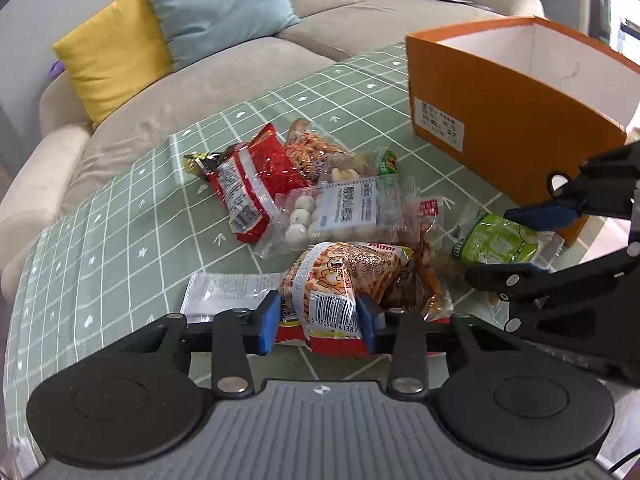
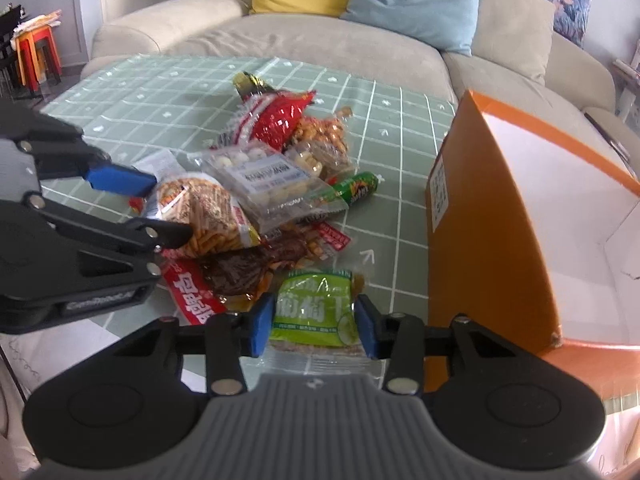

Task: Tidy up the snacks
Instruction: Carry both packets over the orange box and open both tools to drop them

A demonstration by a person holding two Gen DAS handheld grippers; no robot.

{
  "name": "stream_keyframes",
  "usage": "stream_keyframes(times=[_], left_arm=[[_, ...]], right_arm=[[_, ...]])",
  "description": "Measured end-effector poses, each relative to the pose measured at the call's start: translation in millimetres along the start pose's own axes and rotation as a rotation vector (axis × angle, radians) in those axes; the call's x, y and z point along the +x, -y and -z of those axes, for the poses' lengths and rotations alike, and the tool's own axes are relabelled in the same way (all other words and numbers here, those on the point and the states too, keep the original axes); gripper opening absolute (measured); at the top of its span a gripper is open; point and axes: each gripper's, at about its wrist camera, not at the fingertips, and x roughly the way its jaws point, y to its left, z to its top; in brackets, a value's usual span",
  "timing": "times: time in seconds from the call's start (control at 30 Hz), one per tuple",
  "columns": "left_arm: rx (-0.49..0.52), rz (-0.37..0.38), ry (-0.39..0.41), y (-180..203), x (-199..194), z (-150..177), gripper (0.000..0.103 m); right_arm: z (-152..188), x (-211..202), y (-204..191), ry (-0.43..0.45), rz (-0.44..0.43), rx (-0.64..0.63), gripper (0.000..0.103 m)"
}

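Note:
A pile of snack packets lies on the green checked tablecloth (image 1: pixel 120 240). My left gripper (image 1: pixel 319 318) is shut on a Mimi stick-snack packet (image 1: pixel 328 280) at the pile's near edge, a blue pad pressing each side. The right wrist view shows my right gripper (image 2: pixel 314 322) shut on a green packet (image 2: pixel 316 304) beside the orange box (image 2: pixel 480 220). In the left wrist view this gripper (image 1: pixel 504 244) comes in from the right with the green packet (image 1: pixel 496 236) between its fingers. The left gripper (image 2: pixel 160 208) shows at the left of the right wrist view, on the stick-snack packet (image 2: pixel 200 216).
The orange box (image 1: pixel 500 128) stands open and white inside, at the table's right. The pile also holds a red packet (image 1: pixel 256 184), a clear bag of white balls (image 1: pixel 332 212) and a brown packet (image 2: pixel 240 268). Behind the table a beige sofa (image 1: pixel 200 92) carries yellow and blue cushions.

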Motion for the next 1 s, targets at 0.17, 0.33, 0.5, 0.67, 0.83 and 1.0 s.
stream_keyframes(times=[0.17, 0.33, 0.5, 0.67, 0.83, 1.0], left_arm=[[-0.023, -0.032, 0.01, 9, -22, 2, 0.041], [-0.059, -0.058, 0.042, 14, -52, 1, 0.041], [-0.112, -0.043, 0.095, 12, -86, -6, 0.041], [-0.142, -0.037, 0.147, 11, -114, -23, 0.041], [-0.141, 0.003, 0.189, 11, -130, -48, 0.04], [-0.109, 0.097, 0.236, 21, -131, -83, 0.04]], right_arm=[[1, -16, 3, 0.024, -0.008, -0.008, 0.04], [4, -42, 6, 0.068, -0.032, -0.007, 0.04], [0, -75, 14, 0.137, -0.046, 0.015, 0.04], [-7, -109, 30, 0.217, -0.028, 0.046, 0.04], [-18, -133, 64, 0.264, 0.006, 0.111, 0.04], [-34, -142, 104, 0.272, 0.072, 0.148, 0.04]])
